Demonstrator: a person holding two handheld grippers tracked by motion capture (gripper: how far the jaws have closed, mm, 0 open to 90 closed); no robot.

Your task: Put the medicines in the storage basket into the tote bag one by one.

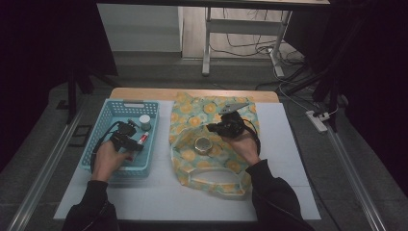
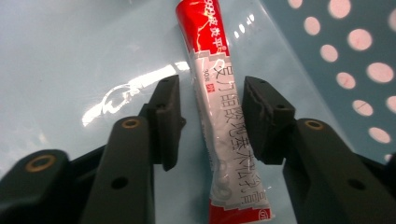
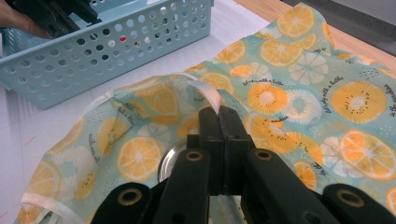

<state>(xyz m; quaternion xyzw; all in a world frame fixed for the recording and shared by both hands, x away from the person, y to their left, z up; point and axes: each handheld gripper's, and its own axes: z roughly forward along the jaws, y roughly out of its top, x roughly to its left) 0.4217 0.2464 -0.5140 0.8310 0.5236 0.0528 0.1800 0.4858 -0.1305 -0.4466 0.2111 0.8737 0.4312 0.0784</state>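
Observation:
A red-and-white tube lies on the floor of a light blue perforated basket. My left gripper points down over it, one jaw on each side of the tube with small gaps, so it is open. In the high view the left gripper is in the basket beside the tube. A fabric bag printed with orange slices lies right of the basket. My right gripper is shut on the bag's white-trimmed rim, holding the mouth up. A metal-lidded jar sits inside the bag.
A small white-capped jar stands at the basket's far end. The basket sits close to the bag's left side. Both rest on a white mat over a wooden table, with bare mat to the right and front.

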